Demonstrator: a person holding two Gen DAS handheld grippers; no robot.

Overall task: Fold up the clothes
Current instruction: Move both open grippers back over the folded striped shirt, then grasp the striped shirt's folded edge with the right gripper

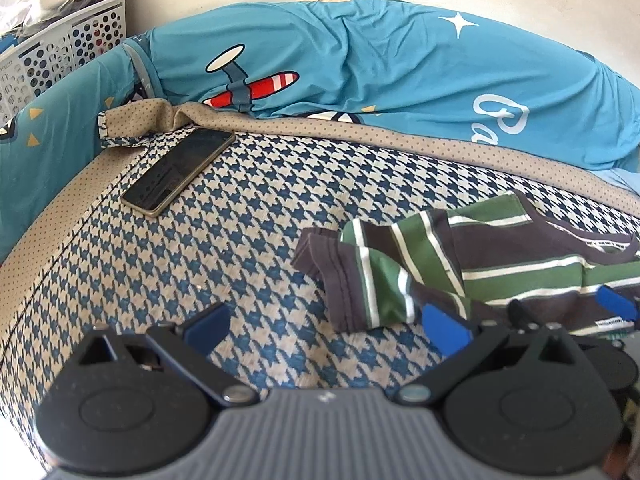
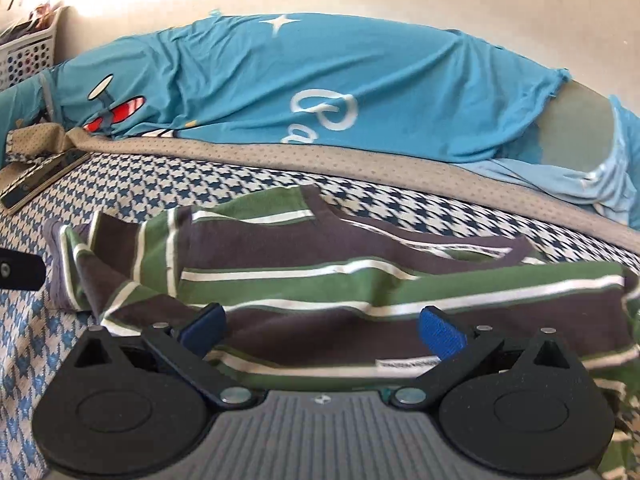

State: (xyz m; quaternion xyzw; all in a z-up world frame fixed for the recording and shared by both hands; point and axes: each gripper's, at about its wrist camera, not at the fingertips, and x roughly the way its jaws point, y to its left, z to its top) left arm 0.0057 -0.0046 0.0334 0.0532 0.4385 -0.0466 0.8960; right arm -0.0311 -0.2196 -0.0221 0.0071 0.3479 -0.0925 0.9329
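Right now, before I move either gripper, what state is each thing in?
Striped shirt: partly folded, sleeve doubled over, lying on the mat, not gripped.
Left gripper: open, over the mat beside the shirt's sleeve.
Right gripper: open, over the shirt's lower edge.
Phone: screen dark, flat on the mat.
Blue bedding: rumpled, heaped behind the mat.
Basket: filled, contents unclear.

My left gripper point(image 1: 326, 322) hangs spread wide over the houndstooth mat point(image 1: 248, 240); the striped shirt point(image 1: 460, 264) lies right of it, the phone point(image 1: 178, 170) beyond.
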